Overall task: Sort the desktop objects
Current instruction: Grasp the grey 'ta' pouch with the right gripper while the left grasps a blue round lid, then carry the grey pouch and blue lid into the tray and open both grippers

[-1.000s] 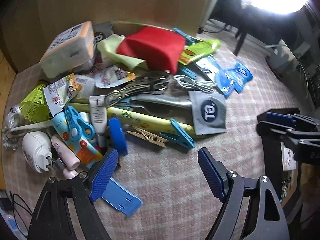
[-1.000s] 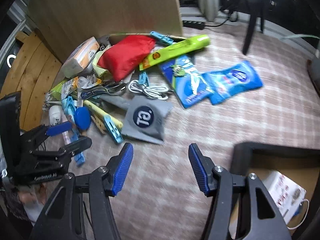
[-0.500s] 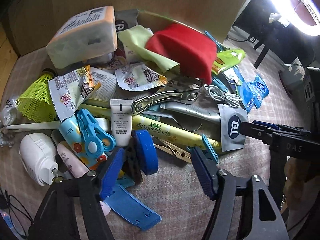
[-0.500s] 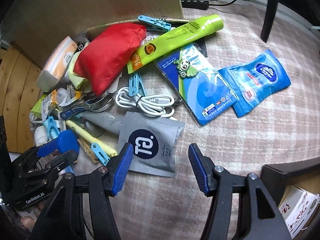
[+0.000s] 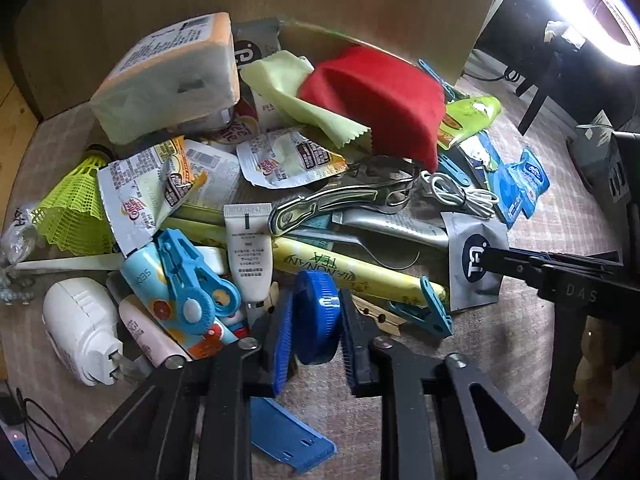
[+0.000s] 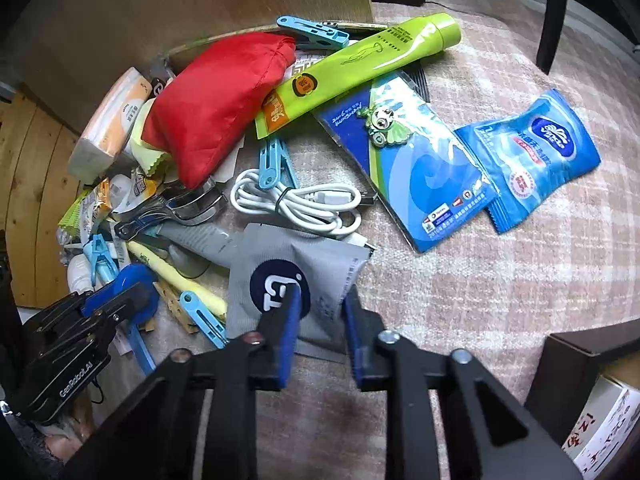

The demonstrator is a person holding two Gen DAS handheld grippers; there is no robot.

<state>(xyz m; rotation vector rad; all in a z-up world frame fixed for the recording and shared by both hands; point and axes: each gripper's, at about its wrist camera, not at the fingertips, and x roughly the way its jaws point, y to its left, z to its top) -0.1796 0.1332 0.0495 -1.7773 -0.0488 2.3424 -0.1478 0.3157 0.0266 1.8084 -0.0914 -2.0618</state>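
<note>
A heap of desktop clutter lies on a checked cloth. My left gripper is shut on a round blue tape measure at the heap's near edge; it also shows in the right wrist view. My right gripper is shut on the near edge of a grey sachet with a dark round logo; the same sachet shows in the left wrist view with the right gripper's fingers on it.
Around lie a red pouch, green tube, white cable, blue wipes pack, blue card, tissue pack, white plug and yellow tea stick. A dark box stands at right. A wooden board backs the heap.
Both grippers have moved forward into the heap and closed: the left onto the blue tape measure, the right onto the grey sachet.
</note>
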